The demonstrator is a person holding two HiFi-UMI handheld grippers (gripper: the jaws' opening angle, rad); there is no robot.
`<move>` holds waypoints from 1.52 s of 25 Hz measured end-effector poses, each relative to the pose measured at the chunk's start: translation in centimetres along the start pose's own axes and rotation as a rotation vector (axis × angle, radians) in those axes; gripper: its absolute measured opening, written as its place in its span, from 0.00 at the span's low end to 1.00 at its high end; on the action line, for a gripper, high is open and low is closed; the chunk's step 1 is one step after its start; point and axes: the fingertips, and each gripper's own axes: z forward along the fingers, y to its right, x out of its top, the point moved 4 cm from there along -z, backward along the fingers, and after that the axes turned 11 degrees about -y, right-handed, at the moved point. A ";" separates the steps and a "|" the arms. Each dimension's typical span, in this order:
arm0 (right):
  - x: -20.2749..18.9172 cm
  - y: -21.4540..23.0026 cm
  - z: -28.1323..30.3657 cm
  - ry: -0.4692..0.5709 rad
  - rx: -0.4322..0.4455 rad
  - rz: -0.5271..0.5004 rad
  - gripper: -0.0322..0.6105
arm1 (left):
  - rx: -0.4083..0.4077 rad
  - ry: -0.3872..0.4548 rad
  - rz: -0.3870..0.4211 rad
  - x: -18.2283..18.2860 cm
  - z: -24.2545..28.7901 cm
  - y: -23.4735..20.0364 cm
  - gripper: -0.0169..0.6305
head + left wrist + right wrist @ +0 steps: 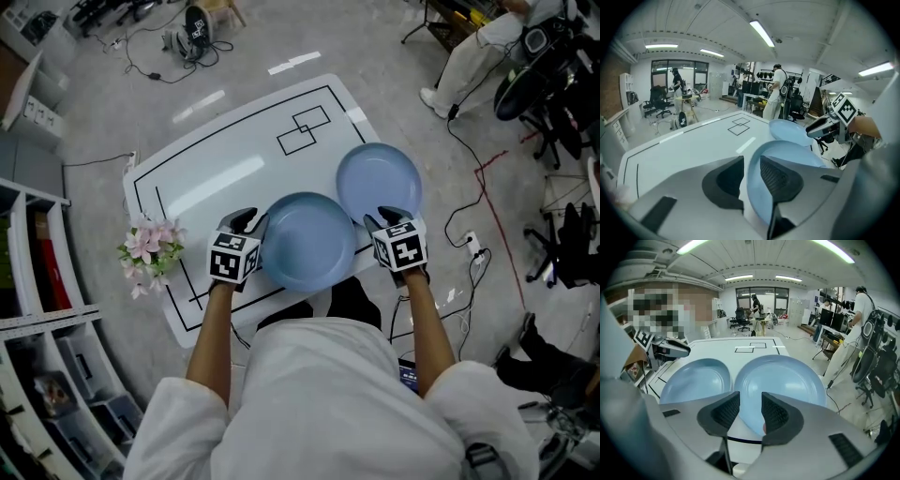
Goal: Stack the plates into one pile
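Workshop floor with trailing cables all round; in the middle, white table (216, 173) ruled with black lines, bunch of pink flowers (150, 248) at its left edge. Lying flat on it, rims touching, not yet piled: near plate (307, 241) and far plate (379, 181), both pale blue, the far one off to the right. Round, so no long axis to mind; only a matter of which rim faces which hand. Left tongs (751, 161) at the near plate's left rim, released. Straddle that rim, one pad over the dish and one outside it, neither pressing. Right tongs (750, 397) at the far plate's near rim, likewise slack and parted about halfway. Sit astride the edge without squeezing; grasp nothing. Each plate closest to the tongs on its own side. Probably calls next for closing on one rim, lifting, and carrying it across onto the other plate.
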 end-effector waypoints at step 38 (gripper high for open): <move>-2.5 19.7 6.8 -0.127 0.324 0.258 0.20 | -0.086 -0.371 0.164 15.4 22.0 9.5 0.14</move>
